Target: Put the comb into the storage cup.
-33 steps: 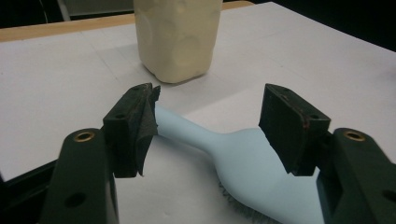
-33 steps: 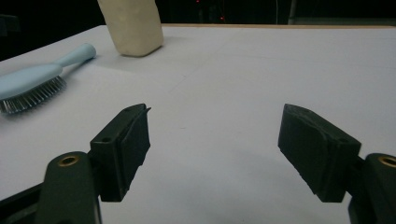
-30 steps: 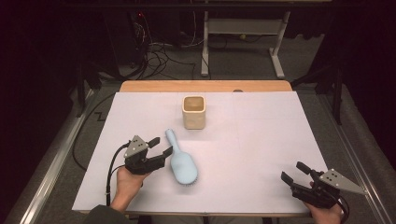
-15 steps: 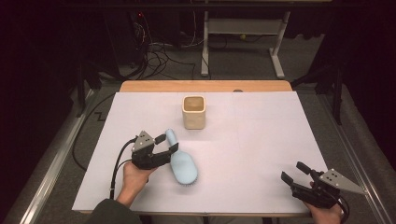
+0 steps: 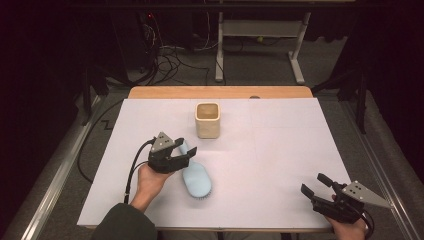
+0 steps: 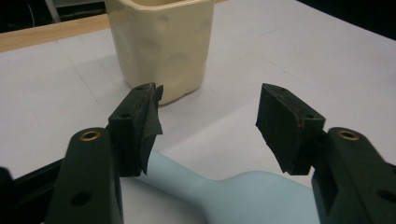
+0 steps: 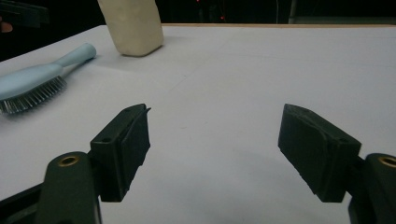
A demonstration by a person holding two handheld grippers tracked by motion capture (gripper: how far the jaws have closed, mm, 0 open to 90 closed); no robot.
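Pale blue hairbrush (image 5: 196,179) lies flat on the white table cover (image 5: 280,150), bristles down, handle pointing toward 11 o'clock, head toward 5 o'clock. It sits left of table centre, nearer the person's edge.

Left gripper (image 5: 186,155) hovers over the brush handle, aimed toward 2 o'clock. In the left gripper view its jaws straddle the neck of the hairbrush (image 6: 243,196) from above with a clear gap on both sides; pads (image 6: 285,126) are not pressing on it. The jaws have just been closing a little, with the handle below and between them, yet the grip remains released (nothing clamped).

Cream square cup (image 5: 207,120) stands upright at 12 o'clock from the brush, near but apart from the handle tip; the left gripper view shows it just beyond the jaw tips.

Right gripper (image 5: 316,186) rests at the table's 5 o'clock corner, well apart from the brush, jaws spread and empty, pointing toward 10 o'clock. Its own view shows bare cover between the jaws, the brush (image 7: 32,88) far left.
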